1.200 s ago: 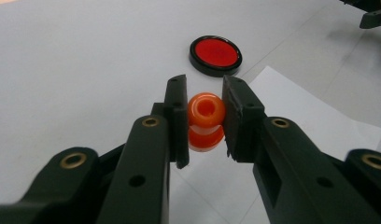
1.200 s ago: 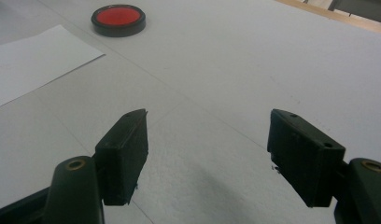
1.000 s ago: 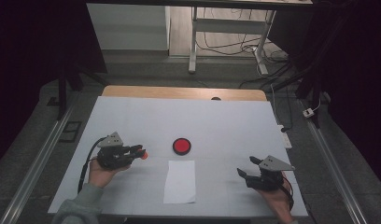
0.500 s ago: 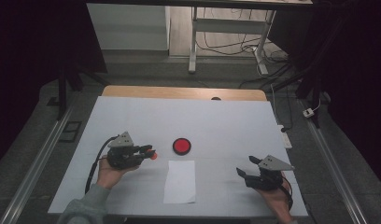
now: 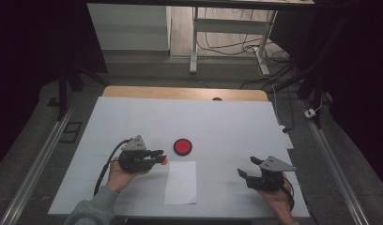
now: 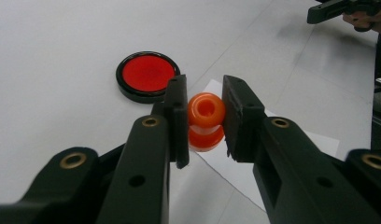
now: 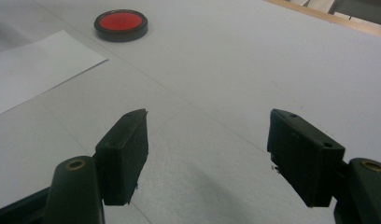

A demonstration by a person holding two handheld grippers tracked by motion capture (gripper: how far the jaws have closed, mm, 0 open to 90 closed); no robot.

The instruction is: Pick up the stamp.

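The left gripper [image 6: 205, 116] holds a small orange stamp [image 6: 206, 120] between its two black jaws, which press on it from either side. The stamp is glossy orange plastic, shaped like a spool: a rounded knob at one end, a narrow waist, and a wider flared end behind it. The knob faces the camera in the left gripper view and has a round hollow in its middle. The plastic looks slightly see-through where the light catches its rim. In the high view the stamp [image 5: 164, 161] shows as a small orange dot at the tip of the left gripper [image 5: 157, 157], just beside the left edge of the sheet of paper [image 5: 181, 183] and near its upper corner; whether it touches the table cannot be told.

Just beyond the stamp lies a round ink pad [image 6: 147, 76], a red disc in a black rim, flat on the white table [image 5: 227, 126]. It sits near the top edge of the paper, apart from it. The paper is plain white, lies flat, and is a little brighter than the table surface around it.

The right gripper [image 5: 249, 169] rests at the right of the table, well apart from the stamp, the paper and the ink pad. In the right gripper view its jaws stand wide with nothing between them, only bare table under them.
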